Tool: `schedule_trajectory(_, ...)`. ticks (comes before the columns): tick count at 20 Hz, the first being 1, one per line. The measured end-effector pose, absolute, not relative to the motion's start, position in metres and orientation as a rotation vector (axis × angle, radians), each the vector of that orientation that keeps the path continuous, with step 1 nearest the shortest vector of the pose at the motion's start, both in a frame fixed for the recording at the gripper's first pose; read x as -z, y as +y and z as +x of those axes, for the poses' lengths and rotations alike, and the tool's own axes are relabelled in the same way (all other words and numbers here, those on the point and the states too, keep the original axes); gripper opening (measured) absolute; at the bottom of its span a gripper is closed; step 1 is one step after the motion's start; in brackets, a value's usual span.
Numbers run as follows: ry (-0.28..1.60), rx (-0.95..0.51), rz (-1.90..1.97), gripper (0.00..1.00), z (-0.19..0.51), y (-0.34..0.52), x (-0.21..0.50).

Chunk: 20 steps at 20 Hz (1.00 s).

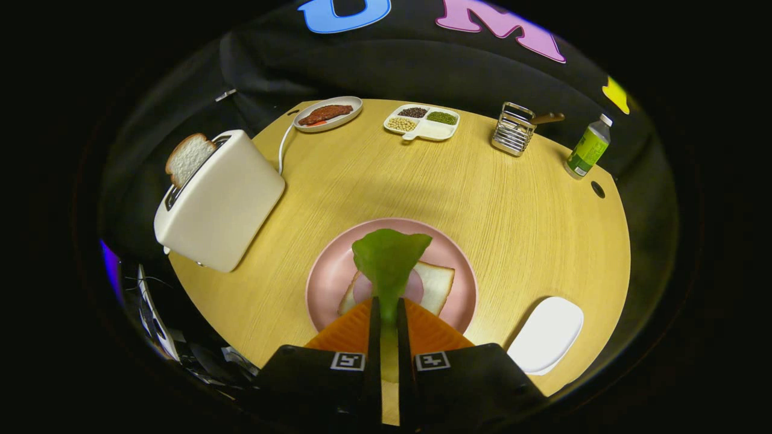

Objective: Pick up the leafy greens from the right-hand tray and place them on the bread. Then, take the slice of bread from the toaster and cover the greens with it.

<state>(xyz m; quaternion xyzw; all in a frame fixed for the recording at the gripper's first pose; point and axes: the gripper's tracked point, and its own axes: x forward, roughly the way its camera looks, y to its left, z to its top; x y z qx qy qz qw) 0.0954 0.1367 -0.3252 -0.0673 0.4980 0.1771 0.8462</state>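
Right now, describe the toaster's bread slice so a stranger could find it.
Left of the pink plate stands a white toaster. The bread slice sticks up from its slot, unlike the flat slice under the greens the gripper holds.

Booth: cloth wall, toaster (pixel 220 199) table (pixel 482 199)

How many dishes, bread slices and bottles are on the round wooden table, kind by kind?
Dishes: 4 (pink round plate, white oval tray, white oval meat plate, white divided tray)
Bread slices: 2 (on the plate, in the white toaster)
Bottles: 1 (green-labelled)
Total: 7
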Motion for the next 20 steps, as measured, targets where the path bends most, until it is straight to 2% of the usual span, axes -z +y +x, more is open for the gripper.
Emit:
schedule_trajectory(2,1.046,-0.366,-0.142,0.23,0.097,0.138,0.328)
schedule_trajectory(7,1.048,-0.334,-0.151,0.27,0.104,0.139,0.341)
schedule_trajectory(9,1.049,-0.328,-0.151,0.35,0.106,0.14,0.344)
schedule_trajectory(15,1.029,-0.363,-0.094,1.0,0.101,0.159,0.332)
schedule_trajectory(20,0.98,-0.433,-0.074,0.99,0.089,0.186,0.294)
